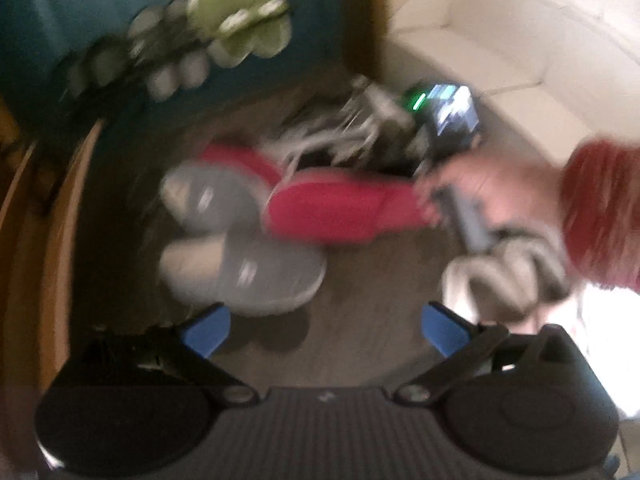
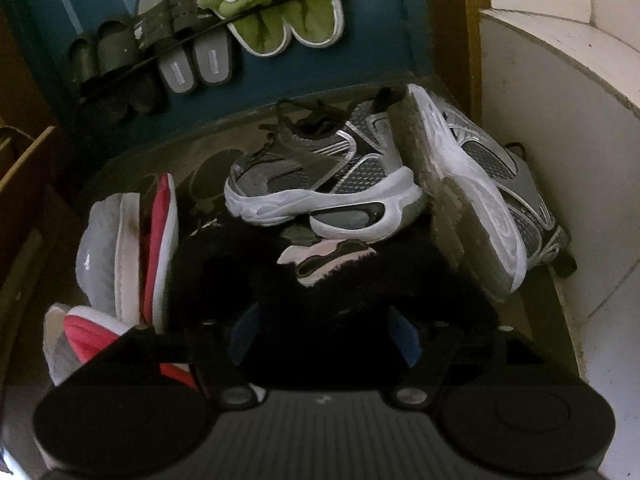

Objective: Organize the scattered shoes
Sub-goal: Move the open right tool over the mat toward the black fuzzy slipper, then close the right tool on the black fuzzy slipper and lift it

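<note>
Black fluffy slipper point(image 2: 320, 320) in pile below grey sneaker point(image 2: 320, 184), between right gripper point(image 2: 320, 332) pads; grip uncertain. Left gripper point(image 1: 324, 330) wide, empty. Best gripped mid-body, lifted clear before moving.

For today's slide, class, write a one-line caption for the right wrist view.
Right claw over a black fluffy slipper in a shoe pile, grey trainers behind, green frog slippers racked on the blue door.

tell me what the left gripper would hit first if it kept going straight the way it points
Probably the grey slipper lying just ahead of the open left gripper, or bare floor beside it; the picture is blurred and depth is unclear.
</note>
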Action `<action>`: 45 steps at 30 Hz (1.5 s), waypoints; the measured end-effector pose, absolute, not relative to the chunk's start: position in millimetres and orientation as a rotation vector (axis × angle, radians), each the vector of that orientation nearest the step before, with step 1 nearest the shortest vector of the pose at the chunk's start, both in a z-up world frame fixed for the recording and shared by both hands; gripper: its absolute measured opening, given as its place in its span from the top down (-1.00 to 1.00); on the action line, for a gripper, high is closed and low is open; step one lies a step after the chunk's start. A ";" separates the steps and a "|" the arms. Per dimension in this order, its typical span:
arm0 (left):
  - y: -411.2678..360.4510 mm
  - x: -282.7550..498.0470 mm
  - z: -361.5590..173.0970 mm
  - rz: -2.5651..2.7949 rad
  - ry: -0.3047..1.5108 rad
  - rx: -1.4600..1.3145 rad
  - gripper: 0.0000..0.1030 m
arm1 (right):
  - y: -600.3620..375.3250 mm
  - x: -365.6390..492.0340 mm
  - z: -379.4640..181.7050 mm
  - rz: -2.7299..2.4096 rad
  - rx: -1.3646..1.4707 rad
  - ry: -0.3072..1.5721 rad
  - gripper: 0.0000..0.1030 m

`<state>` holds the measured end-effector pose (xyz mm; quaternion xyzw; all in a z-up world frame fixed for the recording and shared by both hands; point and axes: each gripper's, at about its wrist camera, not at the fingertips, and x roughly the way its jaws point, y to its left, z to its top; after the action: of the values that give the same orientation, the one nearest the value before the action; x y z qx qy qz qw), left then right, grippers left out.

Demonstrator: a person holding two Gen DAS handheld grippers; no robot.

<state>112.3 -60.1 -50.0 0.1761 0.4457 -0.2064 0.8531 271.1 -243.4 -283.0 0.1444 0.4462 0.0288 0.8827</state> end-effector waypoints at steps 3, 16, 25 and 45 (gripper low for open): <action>-84.0 120.3 -43.2 -0.495 0.880 0.417 -0.99 | -248.2 271.7 -283.9 0.059 0.333 0.916 -0.36; -90.2 176.0 -46.2 -0.317 0.835 0.250 -0.99 | -249.6 280.5 -289.4 0.049 0.343 0.911 0.28; -94.3 211.1 -52.1 -0.295 0.850 0.236 -0.99 | -247.5 283.4 -288.5 0.068 0.310 0.894 0.39; -65.0 171.7 -73.5 -0.249 0.916 0.285 -0.99 | -237.7 264.6 -229.3 0.128 0.164 0.813 0.74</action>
<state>171.7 -65.0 -73.5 0.1366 0.4394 -0.1195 0.8798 264.6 -237.7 -229.3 0.0797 0.3947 0.0619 0.9132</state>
